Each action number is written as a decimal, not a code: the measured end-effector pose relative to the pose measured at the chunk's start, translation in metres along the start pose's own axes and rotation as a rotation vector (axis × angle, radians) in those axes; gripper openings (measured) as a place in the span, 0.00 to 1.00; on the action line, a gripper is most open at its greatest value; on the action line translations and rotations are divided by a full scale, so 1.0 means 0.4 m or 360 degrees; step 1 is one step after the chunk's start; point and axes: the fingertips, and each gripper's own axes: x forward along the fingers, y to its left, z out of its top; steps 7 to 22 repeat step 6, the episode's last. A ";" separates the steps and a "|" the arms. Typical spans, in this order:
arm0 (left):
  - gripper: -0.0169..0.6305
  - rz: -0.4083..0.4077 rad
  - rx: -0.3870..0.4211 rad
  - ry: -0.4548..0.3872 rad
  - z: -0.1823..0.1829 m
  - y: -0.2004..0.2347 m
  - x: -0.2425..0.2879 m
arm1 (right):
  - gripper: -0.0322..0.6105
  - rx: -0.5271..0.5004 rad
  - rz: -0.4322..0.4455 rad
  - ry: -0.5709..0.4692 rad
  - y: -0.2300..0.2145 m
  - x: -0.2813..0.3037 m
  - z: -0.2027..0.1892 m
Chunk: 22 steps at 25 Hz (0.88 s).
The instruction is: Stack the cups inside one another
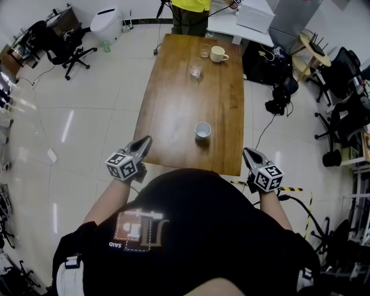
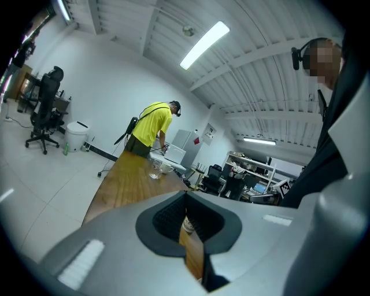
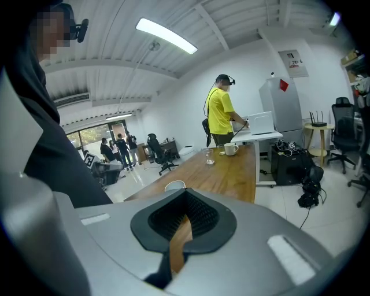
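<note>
On the long wooden table (image 1: 173, 110) a small white cup (image 1: 202, 129) stands near my end. Far up the table are a clear glass (image 1: 196, 69), a second glass (image 1: 204, 51) and a cream mug (image 1: 218, 54). My left gripper (image 1: 141, 146) hangs off the table's near left corner, jaws together and empty. Off the near right corner, my right gripper (image 1: 251, 156) is likewise shut on nothing. The right gripper view shows the white cup (image 3: 174, 186) just beyond the right gripper (image 3: 180, 231), with a glass (image 3: 209, 156) and the mug (image 3: 231, 149) farther off. The left gripper (image 2: 186, 231) points along the table.
A person in a yellow shirt (image 1: 191, 11) stands at the table's far end by a white desk (image 1: 243, 23). Office chairs (image 1: 63, 46) stand at the left. Bags and cables (image 1: 280, 95) lie on the floor right of the table.
</note>
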 end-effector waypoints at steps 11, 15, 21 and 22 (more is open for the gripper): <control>0.03 -0.0007 0.0023 -0.0012 0.015 0.001 0.006 | 0.07 -0.0022 0.0010 -0.0013 0.001 0.005 0.015; 0.03 -0.0007 0.0023 -0.0012 0.015 0.001 0.006 | 0.07 -0.0022 0.0010 -0.0013 0.001 0.005 0.015; 0.03 -0.0007 0.0023 -0.0012 0.015 0.001 0.006 | 0.07 -0.0022 0.0010 -0.0013 0.001 0.005 0.015; 0.03 -0.0007 0.0023 -0.0012 0.015 0.001 0.006 | 0.07 -0.0022 0.0010 -0.0013 0.001 0.005 0.015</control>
